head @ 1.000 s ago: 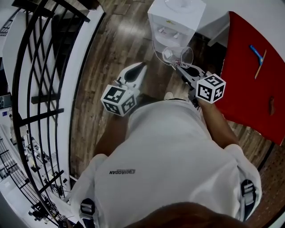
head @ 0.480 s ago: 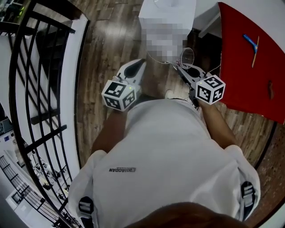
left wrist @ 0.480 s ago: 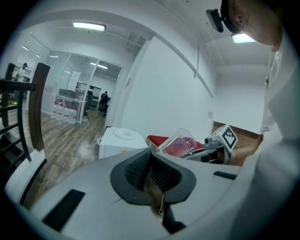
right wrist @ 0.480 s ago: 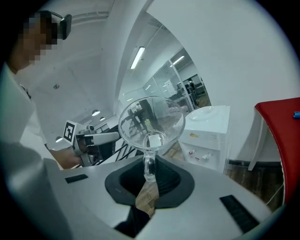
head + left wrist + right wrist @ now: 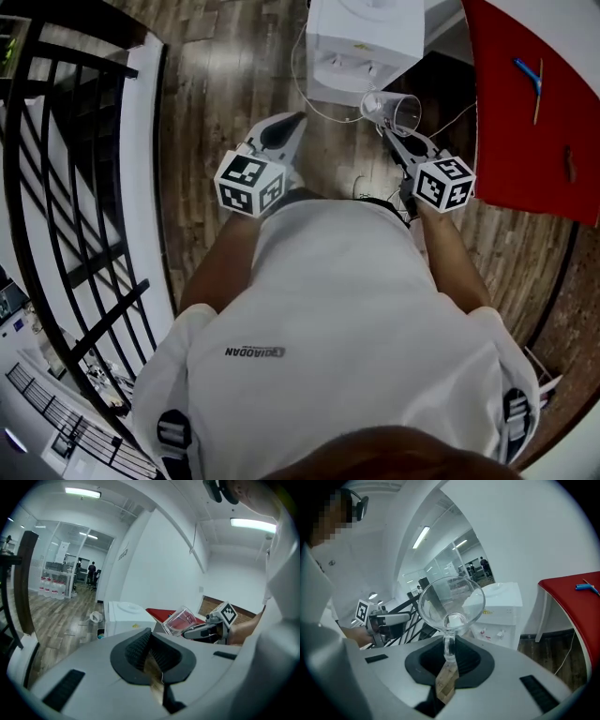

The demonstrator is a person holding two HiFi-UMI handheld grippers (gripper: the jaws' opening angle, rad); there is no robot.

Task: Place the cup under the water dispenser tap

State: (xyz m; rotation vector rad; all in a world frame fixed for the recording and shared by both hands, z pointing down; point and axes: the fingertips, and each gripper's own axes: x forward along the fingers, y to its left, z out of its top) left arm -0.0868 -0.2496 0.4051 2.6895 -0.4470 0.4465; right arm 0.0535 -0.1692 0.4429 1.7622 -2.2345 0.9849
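One clear glass cup point(image 5: 451, 603) is what matters here. It looks light, rigid, slick and breakable, so I judge its small looped handle to be the safest hold, pinched firmly because smooth glass could swivel between pads. It is see-through and empty, widening from a narrow base to a broad rim. It is tipped over on its side, not upright. The right gripper point(image 5: 449, 654) has its jaws clamped on that handle and carries the cup in the air. In the head view the cup point(image 5: 394, 111) hangs just in front of the white water dispenser point(image 5: 361, 42), near its right front corner and not yet under the taps. It would need righting before it is set there. The left gripper point(image 5: 281, 136) is held well to the left of the cup, its jaws drawn together with nothing between them. To the right stands a red table point(image 5: 525, 141) with a blue tool point(image 5: 528, 77) lying on it.
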